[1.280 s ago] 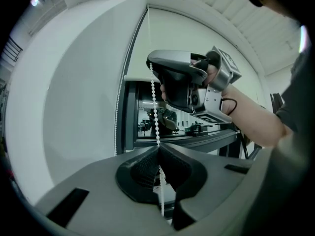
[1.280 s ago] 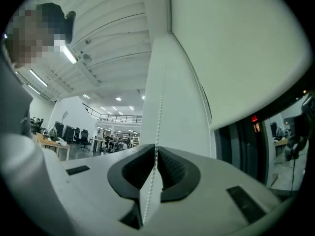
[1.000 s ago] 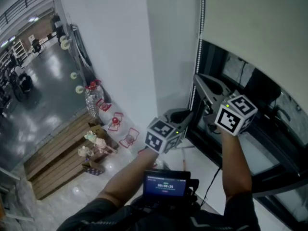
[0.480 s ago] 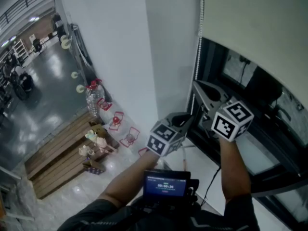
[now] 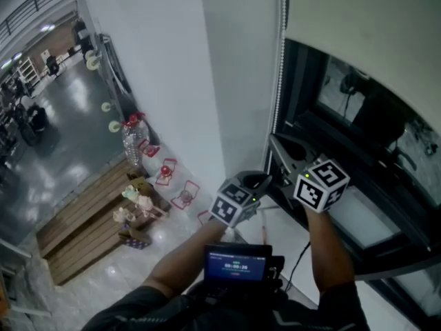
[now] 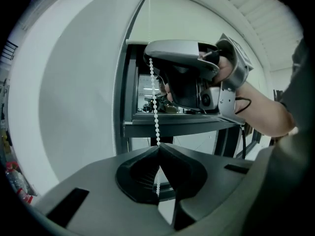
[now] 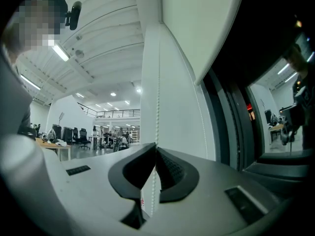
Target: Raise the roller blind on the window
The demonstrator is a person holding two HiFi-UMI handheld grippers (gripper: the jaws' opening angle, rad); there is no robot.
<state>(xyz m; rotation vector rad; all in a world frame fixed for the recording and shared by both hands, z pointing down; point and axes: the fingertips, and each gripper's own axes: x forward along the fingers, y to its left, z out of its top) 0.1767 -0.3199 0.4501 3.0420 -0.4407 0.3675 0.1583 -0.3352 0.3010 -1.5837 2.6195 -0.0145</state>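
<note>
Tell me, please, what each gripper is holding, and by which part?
Both are shut on the thin white beaded pull chain: the right gripper higher up its hanging run, the left gripper below it.

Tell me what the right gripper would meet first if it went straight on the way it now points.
Probably the white wall just behind the bead chain that the right gripper grips; depth is unclear.

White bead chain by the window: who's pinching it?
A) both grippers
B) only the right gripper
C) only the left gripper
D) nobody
A: the white bead chain is clamped in the shut jaws of both the left gripper and the right gripper.
</note>
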